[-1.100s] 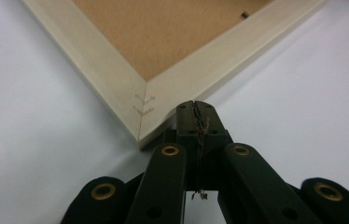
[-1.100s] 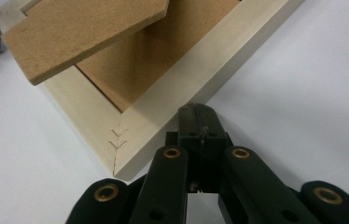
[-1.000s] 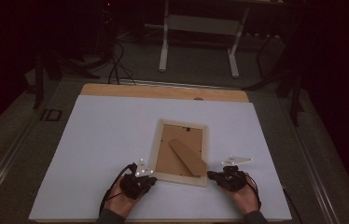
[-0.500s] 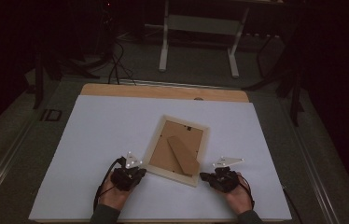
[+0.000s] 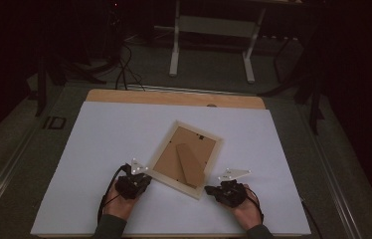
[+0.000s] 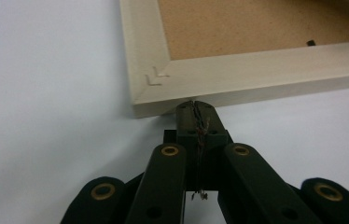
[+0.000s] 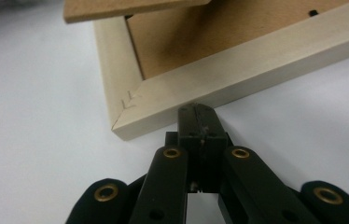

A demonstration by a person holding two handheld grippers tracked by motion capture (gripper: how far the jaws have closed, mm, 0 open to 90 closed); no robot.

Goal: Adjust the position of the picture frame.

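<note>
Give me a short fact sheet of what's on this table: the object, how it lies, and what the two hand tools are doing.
Object: picture frame, pale wood
How it lies: face down, brown backing board and stand up, turned askew on the white table cover
Left gripper: jaws shut, tip against the frame's side near a corner
Right gripper: jaws shut, tip against the frame's side near a corner
Held: nothing

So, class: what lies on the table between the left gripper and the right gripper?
High view: the picture frame's near corner lies between the left gripper and right gripper.
</note>
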